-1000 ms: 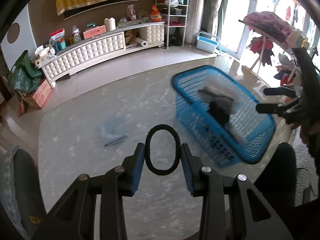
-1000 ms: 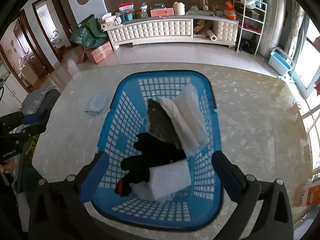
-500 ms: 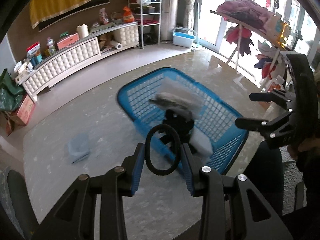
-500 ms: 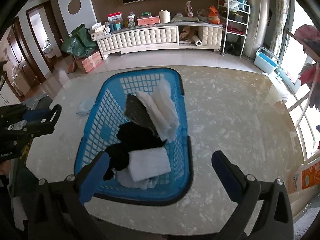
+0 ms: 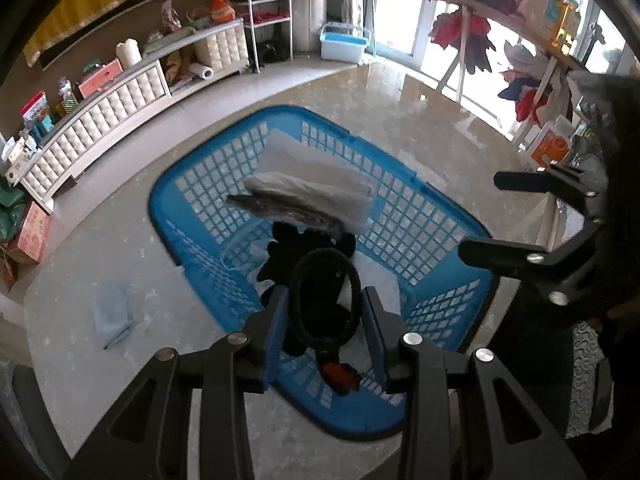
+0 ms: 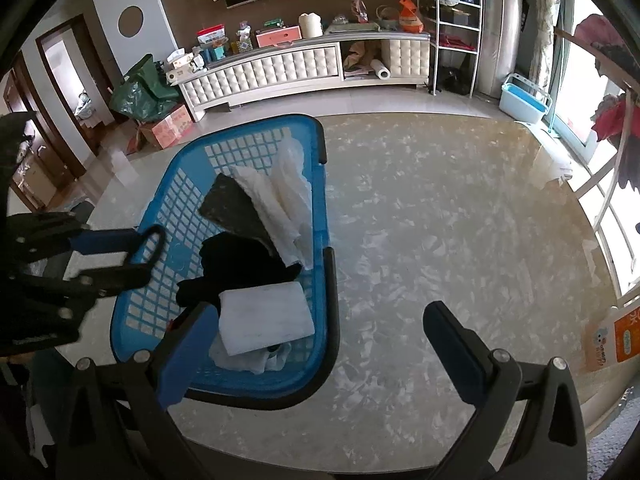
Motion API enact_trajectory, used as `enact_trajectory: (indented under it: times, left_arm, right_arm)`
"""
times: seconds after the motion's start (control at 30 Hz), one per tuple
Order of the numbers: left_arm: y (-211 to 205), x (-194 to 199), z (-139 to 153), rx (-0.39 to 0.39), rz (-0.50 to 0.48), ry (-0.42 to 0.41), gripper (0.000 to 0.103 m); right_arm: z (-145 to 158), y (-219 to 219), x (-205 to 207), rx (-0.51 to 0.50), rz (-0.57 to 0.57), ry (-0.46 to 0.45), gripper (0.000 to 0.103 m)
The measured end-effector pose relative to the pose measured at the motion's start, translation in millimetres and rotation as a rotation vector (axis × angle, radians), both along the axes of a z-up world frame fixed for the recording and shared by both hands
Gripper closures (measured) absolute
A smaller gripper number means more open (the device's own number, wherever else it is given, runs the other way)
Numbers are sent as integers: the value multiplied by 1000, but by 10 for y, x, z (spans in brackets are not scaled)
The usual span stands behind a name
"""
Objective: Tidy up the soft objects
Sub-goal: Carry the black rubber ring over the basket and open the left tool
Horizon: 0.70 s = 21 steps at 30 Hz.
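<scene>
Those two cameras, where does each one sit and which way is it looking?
Left wrist: sits on the left gripper, looking down along its fingers at the black hair band they clamp over the blue basket; the right gripper shows.
Right wrist: sits on the open right gripper, looking down at the marble table; the left gripper shows.
Both see the basket.

I can read almost no lettering here. The left gripper point(image 6: 132, 252) carries a line of small pale print on its black body, too blurred to make out. Far to the right of my right gripper point(image 6: 320, 344), an orange-and-white package point(image 6: 612, 340) shows a large printed character that I can't decipher.
</scene>
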<state>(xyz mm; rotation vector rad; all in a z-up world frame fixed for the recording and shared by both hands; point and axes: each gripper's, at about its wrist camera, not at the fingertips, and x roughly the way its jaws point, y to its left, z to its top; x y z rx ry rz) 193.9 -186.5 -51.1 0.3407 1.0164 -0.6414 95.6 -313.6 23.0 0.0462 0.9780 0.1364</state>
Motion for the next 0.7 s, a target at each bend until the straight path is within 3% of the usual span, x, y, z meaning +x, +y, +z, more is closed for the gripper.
enact_trajectory:
  times: [0.43,0.7]
  left_arm:
    - [-262,222,-436,75,2,48,69]
    - [-332,298,-495,106,-14,32,53]
  right_arm:
    - [-96,-101,77,14,16,15,0]
    - [-165,-192,39,44,-2,29,0]
